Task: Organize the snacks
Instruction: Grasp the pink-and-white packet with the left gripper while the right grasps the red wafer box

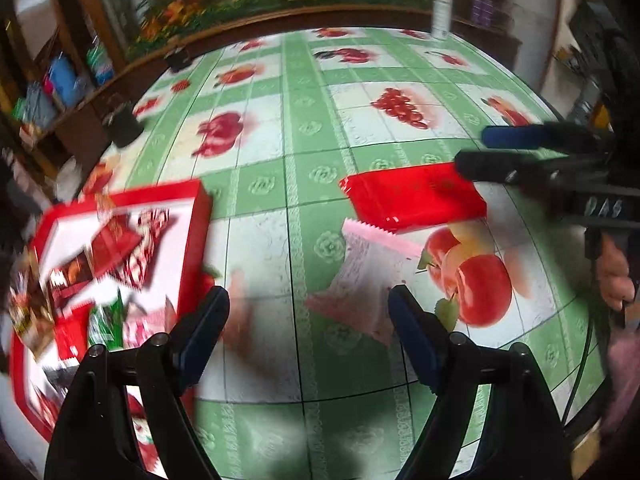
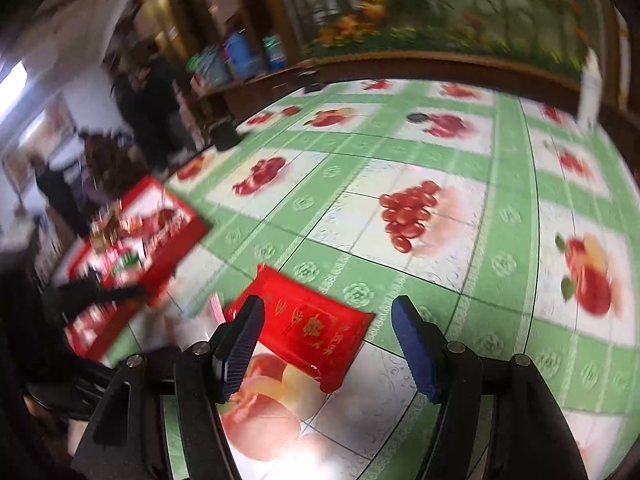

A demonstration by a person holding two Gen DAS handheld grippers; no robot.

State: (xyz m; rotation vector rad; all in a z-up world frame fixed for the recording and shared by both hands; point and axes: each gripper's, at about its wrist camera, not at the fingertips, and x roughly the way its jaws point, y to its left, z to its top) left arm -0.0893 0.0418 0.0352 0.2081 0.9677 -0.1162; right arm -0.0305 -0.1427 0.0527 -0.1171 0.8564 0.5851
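A red snack packet (image 1: 412, 196) lies flat on the fruit-print tablecloth; it shows in the right wrist view (image 2: 308, 330) with gold writing. A pink-and-white packet (image 1: 362, 276) lies just in front of it. A red box (image 1: 192, 236) holding several snack packets stands at the left; it also shows in the right wrist view (image 2: 160, 240). My left gripper (image 1: 308, 304) is open and empty, above the cloth beside the pink packet. My right gripper (image 2: 326, 316) is open over the red packet, not gripping it; it shows in the left wrist view (image 1: 472, 152).
A white bottle (image 1: 440, 10) stands at the table's far edge. Dark cups (image 1: 122, 126) (image 1: 178, 58) stand along the left edge. Wooden shelves (image 1: 52, 92) with goods lie beyond. The tablecloth (image 1: 304, 128) stretches to the flower-painted back wall.
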